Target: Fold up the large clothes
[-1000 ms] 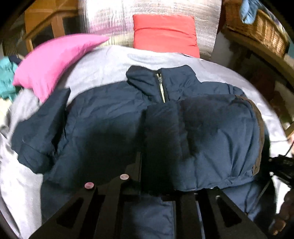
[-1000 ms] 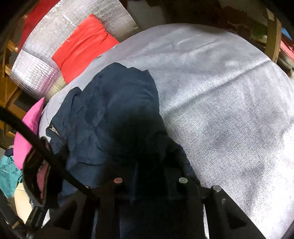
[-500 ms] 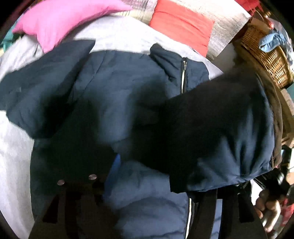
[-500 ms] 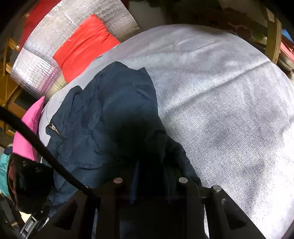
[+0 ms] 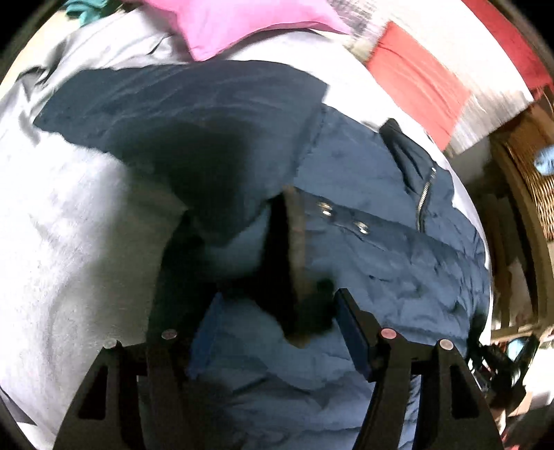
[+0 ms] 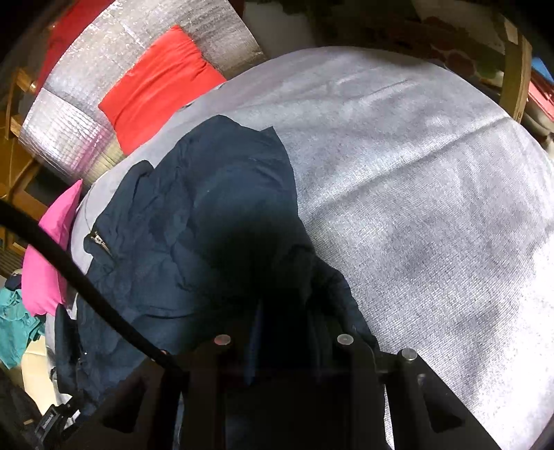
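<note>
A navy puffer jacket [image 5: 387, 249] lies front up on a grey bed sheet [image 5: 69, 242], its zipper and collar toward the far right. One sleeve [image 5: 180, 117] stretches out to the far left. My left gripper [image 5: 273, 311] is open just above the jacket, its jaws wide apart, with a folded brown-lined edge lying between them. In the right wrist view the jacket [image 6: 207, 221] is bunched at the left of the sheet [image 6: 415, 207]. My right gripper [image 6: 280, 332] is shut on a fold of the jacket's fabric.
A pink pillow [image 5: 242, 20] and a red cushion [image 5: 415, 76] lie at the bed's head against silver padding [image 6: 104, 69]. A wicker basket [image 5: 529, 180] stands at the far right. Teal cloth [image 6: 14, 325] lies off the bed's left. A black cable [image 6: 69, 270] crosses the right view.
My left gripper has opened and let go of the folded jacket part, then swung left and lower over the jacket. The right gripper has held still, shut on the fabric.
</note>
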Available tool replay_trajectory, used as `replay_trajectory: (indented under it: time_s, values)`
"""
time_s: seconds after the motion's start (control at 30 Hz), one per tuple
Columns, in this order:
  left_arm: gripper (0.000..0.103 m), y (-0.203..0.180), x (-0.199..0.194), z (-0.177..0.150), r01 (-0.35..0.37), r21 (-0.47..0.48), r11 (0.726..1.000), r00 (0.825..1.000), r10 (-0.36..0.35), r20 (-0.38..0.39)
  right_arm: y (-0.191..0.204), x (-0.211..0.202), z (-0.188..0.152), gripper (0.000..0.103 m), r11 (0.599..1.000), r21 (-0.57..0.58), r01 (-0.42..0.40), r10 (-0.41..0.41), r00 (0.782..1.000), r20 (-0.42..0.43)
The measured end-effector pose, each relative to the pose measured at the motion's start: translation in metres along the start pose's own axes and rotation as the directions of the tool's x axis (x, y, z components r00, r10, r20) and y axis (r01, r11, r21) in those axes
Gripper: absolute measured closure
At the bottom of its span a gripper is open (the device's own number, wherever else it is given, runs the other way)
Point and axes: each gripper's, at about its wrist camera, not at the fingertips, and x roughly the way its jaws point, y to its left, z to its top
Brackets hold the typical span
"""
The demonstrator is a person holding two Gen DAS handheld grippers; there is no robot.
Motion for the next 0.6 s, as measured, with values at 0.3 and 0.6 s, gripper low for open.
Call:
replay_trajectory:
  time_s: [0.3,0.6]
  values:
    - [0.074,-0.024,0.017,-0.006,-0.015,0.072,0.997,1.000,0.013,0.024,-0.002,-0.001,-0.001,0.077,1.000,0.008,-0.004,0.004,1.000,0.004]
    - [0.088,-0.051,-0.012,-0.004,-0.094,0.210,0.973,0.975,0.047,0.218,-0.001,-0.010,-0.003,0.083,1.000,-0.005,-0.005,0.006,0.999,0.038]
